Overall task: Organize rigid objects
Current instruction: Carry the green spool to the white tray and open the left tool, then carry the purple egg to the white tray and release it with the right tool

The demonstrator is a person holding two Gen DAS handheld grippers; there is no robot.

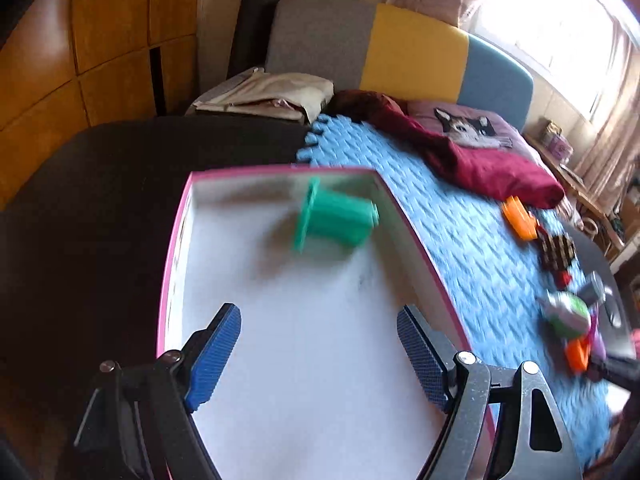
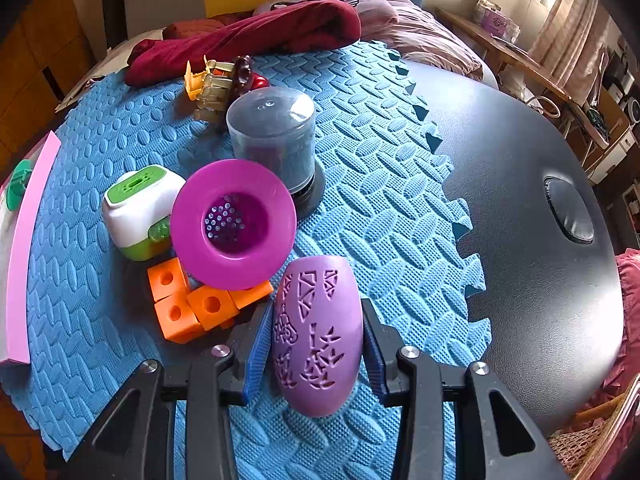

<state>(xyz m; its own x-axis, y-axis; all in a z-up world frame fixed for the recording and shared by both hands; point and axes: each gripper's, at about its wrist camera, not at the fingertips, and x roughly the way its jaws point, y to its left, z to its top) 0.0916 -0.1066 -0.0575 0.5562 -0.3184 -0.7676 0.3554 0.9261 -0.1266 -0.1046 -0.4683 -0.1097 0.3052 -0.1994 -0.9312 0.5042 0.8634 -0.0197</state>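
My left gripper (image 1: pixel 318 312) is open above a white box with a pink rim (image 1: pixel 176 248), nothing between its blue pads. A green flanged spool (image 1: pixel 336 216) lies blurred on its side in the box's far corner. My right gripper (image 2: pixel 316 306) points down at the blue foam mat (image 2: pixel 380 200) and is shut on a purple oval shell with cut-out patterns (image 2: pixel 320 340), its pads pressing on both sides. Beside it sit orange holed cubes (image 2: pixel 188 304), a magenta strainer funnel (image 2: pixel 234 224), a white-and-green box (image 2: pixel 140 208) and a clear lidded cylinder (image 2: pixel 272 132).
Yellow and tan pieces (image 2: pixel 212 80) lie at the mat's far side by a dark red blanket (image 2: pixel 248 36). The pink box edge (image 2: pixel 28 240) stands at the mat's left. Bare black table (image 2: pixel 540 200) lies to the right. A bed and headboard (image 1: pixel 416 52) stand behind.
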